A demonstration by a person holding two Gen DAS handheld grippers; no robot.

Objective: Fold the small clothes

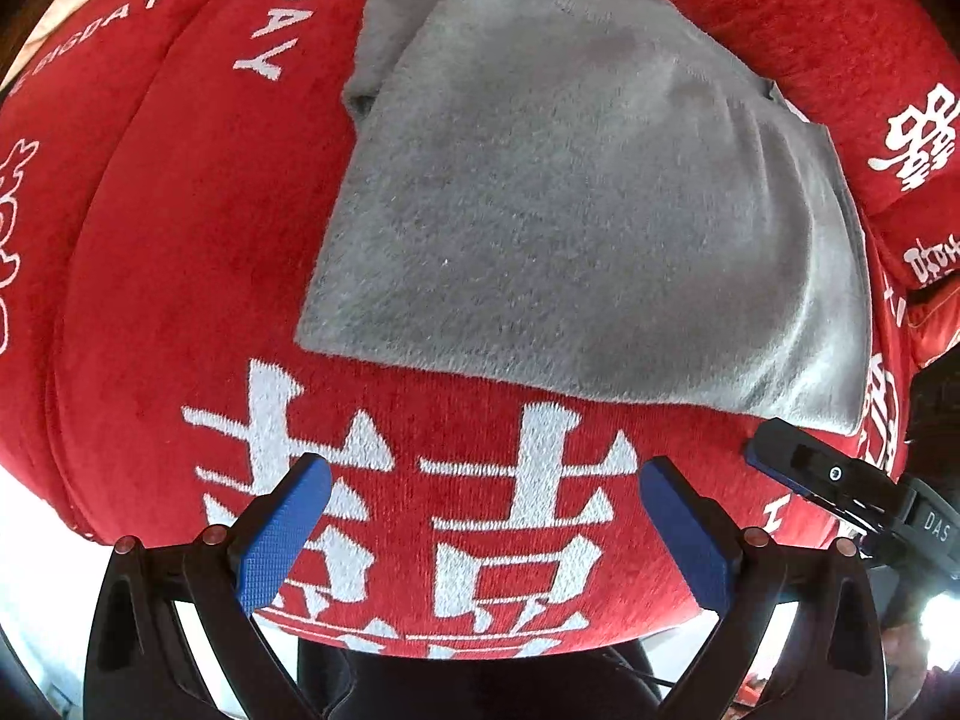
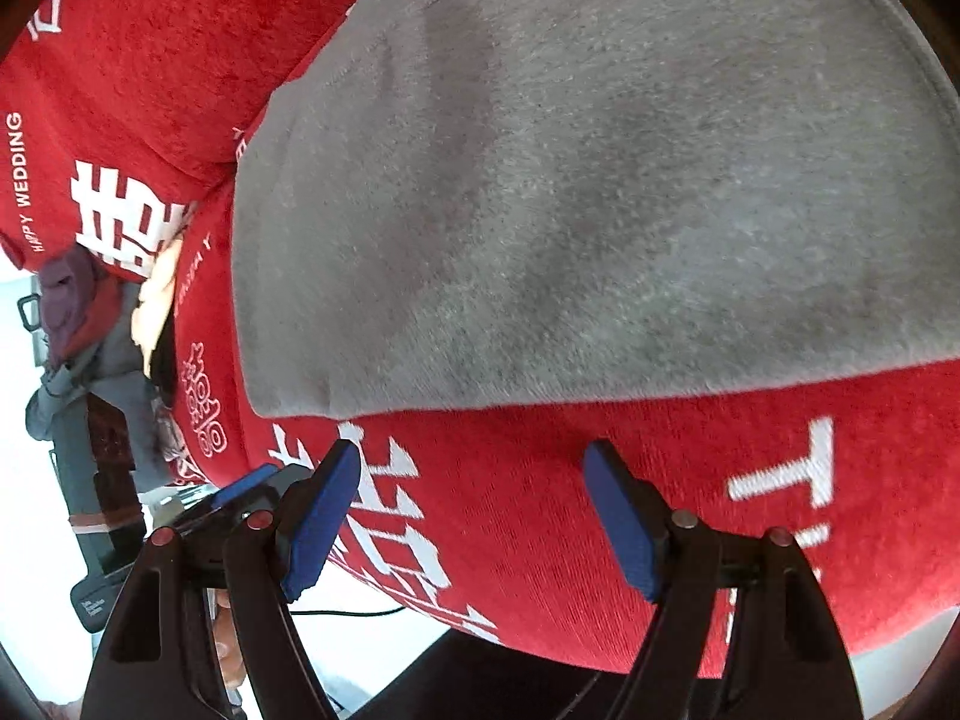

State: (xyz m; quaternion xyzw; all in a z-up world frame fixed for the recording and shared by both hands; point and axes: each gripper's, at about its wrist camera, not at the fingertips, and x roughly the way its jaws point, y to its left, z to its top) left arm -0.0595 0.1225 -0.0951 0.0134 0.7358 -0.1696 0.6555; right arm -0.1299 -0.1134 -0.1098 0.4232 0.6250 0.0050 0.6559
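A grey fleecy garment lies folded flat on a red cover printed with white characters. In the left wrist view my left gripper hangs open just short of the garment's near edge, blue pads apart over the red cover with nothing between them. My right gripper's black tip shows beside the garment's near right corner. In the right wrist view the same grey garment fills the upper frame, and my right gripper stands open just below its near edge, empty. The left gripper's blue pad peeks in at lower left.
The red cover drops off at its near edge toward a pale floor. A red cushion with white print lies beyond the garment on the right. A dark piece of furniture with clothes on it stands off the cover's left side.
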